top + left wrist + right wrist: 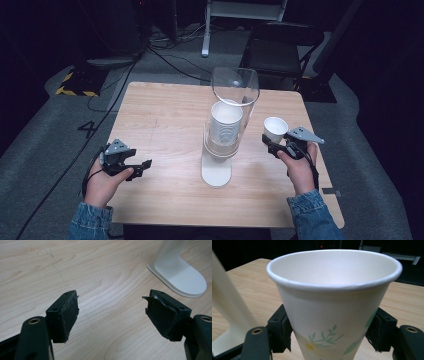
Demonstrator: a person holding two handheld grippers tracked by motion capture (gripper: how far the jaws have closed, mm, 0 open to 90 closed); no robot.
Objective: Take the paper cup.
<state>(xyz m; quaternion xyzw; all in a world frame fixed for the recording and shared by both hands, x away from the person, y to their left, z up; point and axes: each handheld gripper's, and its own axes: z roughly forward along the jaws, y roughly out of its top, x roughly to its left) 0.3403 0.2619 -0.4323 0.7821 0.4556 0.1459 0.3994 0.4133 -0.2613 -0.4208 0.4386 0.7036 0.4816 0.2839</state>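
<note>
Over the wooden table, from the high view, a clear tube dispenser on a white stand sits about in the middle, with a stack of paper cups inside it. Just right of it, the right tool is pinching a single paper cup upright, lifted a bit off the table and apart from the dispenser. The left tool hangs low over the table's near-left part, well apart from the dispenser, nothing in it.

Left gripper view: the left tool has its jaws spread wide with only bare wood grain between them. The stand's white foot sits up in the top right corner, not touching the jaws.

Right gripper view: the cup is pretty much in your face, mouth up, empty inside, with a green leaf and yellow flower print low on its wall. The right tool has a pad pressed against each side of the cup's lower half. The dispenser's white upright runs along the left edge, close by but apart from the cup.
</note>
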